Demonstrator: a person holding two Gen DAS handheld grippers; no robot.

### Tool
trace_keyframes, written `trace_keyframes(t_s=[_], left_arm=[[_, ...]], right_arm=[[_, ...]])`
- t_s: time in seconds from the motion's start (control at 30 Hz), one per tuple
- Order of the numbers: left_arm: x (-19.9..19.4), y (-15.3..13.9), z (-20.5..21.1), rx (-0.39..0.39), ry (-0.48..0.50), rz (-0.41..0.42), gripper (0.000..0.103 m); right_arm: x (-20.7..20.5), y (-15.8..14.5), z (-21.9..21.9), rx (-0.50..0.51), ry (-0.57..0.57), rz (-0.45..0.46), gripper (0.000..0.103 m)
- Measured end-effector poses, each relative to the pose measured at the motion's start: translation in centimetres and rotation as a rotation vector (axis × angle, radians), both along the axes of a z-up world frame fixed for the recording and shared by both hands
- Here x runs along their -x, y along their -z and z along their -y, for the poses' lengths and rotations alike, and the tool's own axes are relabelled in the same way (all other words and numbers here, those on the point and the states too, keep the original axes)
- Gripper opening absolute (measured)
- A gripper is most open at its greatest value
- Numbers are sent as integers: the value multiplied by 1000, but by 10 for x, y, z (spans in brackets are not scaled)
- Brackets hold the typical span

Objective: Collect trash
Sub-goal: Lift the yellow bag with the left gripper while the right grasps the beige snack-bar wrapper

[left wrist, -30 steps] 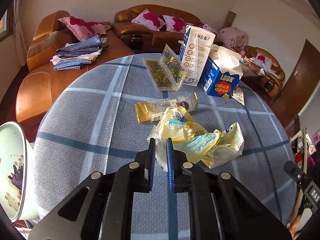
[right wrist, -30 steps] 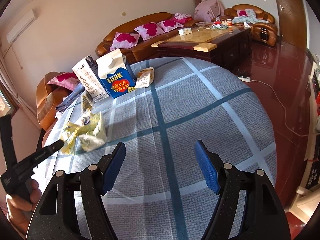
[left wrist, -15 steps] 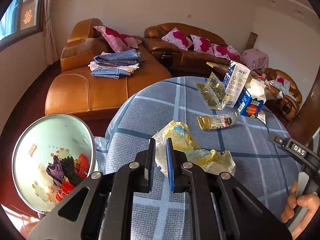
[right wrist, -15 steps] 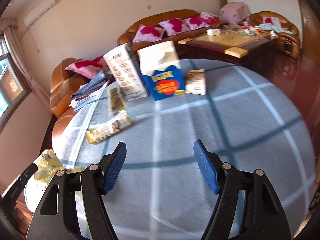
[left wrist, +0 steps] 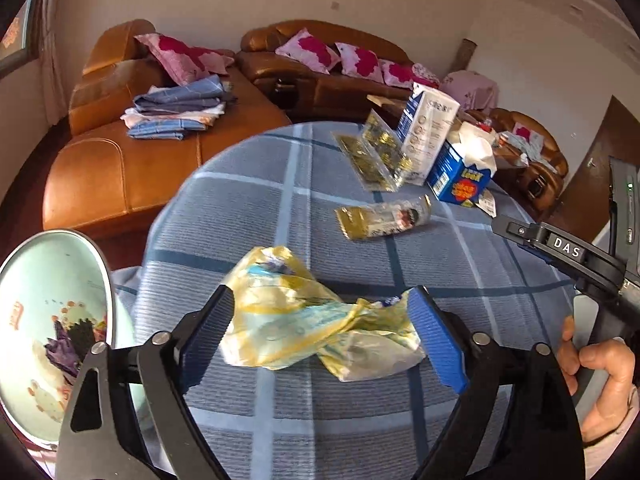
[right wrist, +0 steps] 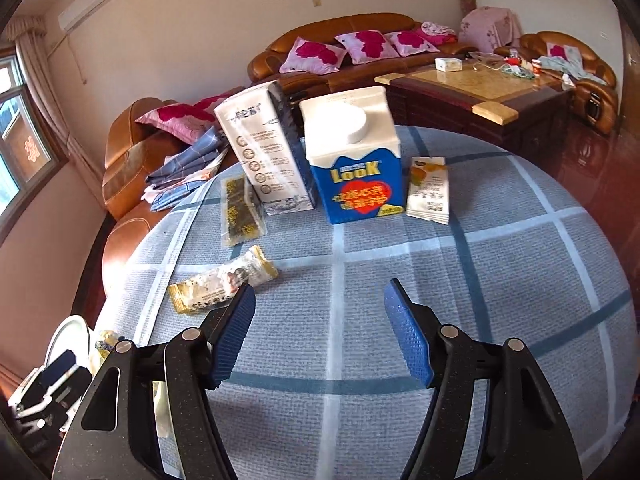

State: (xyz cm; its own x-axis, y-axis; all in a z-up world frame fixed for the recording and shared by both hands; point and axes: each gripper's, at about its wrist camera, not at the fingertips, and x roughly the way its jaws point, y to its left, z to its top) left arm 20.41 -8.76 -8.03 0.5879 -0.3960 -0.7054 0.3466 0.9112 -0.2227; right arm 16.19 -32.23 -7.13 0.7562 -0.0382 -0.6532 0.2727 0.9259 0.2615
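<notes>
Meanwhile, the left gripper (left wrist: 320,328) is standing wide open, its blue pads on either side of a crumpled yellow wrapper (left wrist: 316,320) that is lying on the checked tablecloth (left wrist: 256,216); whether the pads are touching it is unclear. A pale green bin (left wrist: 48,320) with scraps inside is sitting just left of the table edge. The right gripper (right wrist: 320,332) is also hovering spread wide and empty over the cloth, with a gold snack wrapper (right wrist: 224,280) near its left finger. Farther back, a white carton (right wrist: 264,152) and a blue carton (right wrist: 356,160) are standing side by side.
</notes>
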Motion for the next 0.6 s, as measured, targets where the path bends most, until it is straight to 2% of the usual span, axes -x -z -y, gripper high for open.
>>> trace_keyframes(t_s=[0.03, 0.1, 0.13, 0.17, 0.2, 0.27, 0.33, 0.5, 0.6], left_arm=[[-4, 5, 6, -6, -10, -33, 96], [-13, 15, 16, -6, -46, -77, 95], [-16, 19, 22, -25, -52, -76, 90], [-17, 22, 28, -68, -60, -58, 75], [-17, 23, 34, -96, -51, -44, 70], [-16, 21, 35, -74, -33, -29, 44], [-13, 19, 32, -79, -33, -5, 37], [-3, 2, 11, -63, -65, 62, 35], [2, -12, -8, -64, -118, 107, 35]], right_arm=[[4, 0, 3, -3, 8, 0, 67], [11, 0, 8, -5, 22, 4, 67], [14, 0, 10, -9, 28, 7, 67], [16, 0, 11, -15, 29, 9, 67], [17, 0, 12, -20, 29, 8, 67], [16, 0, 13, -19, 22, 3, 67], [14, 2, 11, -23, 15, 2, 67], [-2, 6, -2, -39, -15, 9, 67], [-24, 8, -14, -58, -56, 9, 67]])
